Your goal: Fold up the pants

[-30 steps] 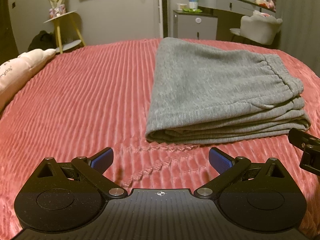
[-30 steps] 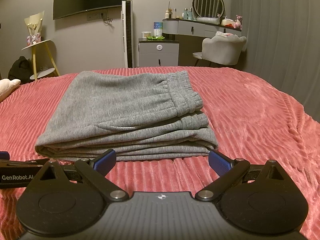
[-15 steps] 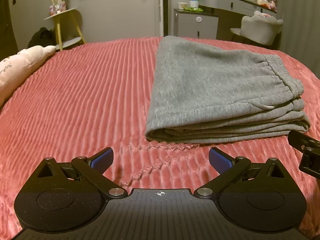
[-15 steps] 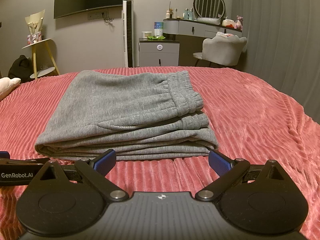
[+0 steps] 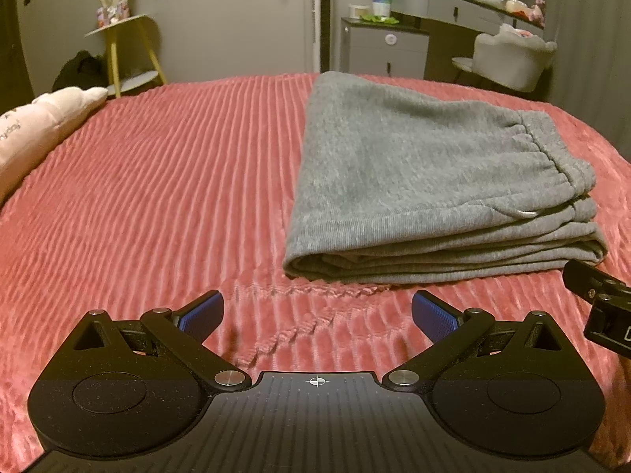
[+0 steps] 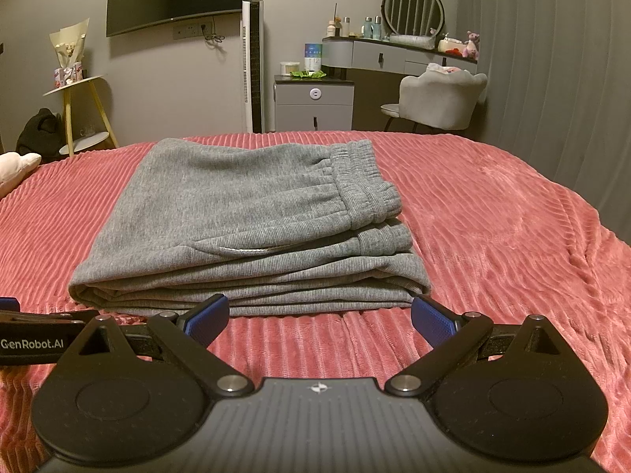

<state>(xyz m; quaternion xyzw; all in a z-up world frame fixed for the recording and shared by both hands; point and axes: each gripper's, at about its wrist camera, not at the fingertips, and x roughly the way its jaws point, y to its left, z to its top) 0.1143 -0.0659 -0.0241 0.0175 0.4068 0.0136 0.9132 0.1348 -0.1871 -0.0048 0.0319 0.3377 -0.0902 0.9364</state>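
Note:
Grey sweatpants (image 5: 418,181) lie folded in a flat stack of several layers on the red ribbed bedspread (image 5: 169,197), waistband to the right; they also show in the right wrist view (image 6: 244,224). My left gripper (image 5: 317,311) is open and empty, just in front of the stack's near left corner. My right gripper (image 6: 319,315) is open and empty, right in front of the stack's near edge, not touching it. The right gripper's body shows at the right edge of the left wrist view (image 5: 599,303).
A pink pillow (image 5: 43,126) lies at the bed's left edge. Beyond the bed stand a yellow side table (image 6: 84,114), a grey cabinet (image 6: 313,102), a dressing table with a chair (image 6: 437,98) and a curtain (image 6: 552,59) on the right.
The left wrist view has dipped and shifted slightly; the pants and both open grippers stay much as they were.

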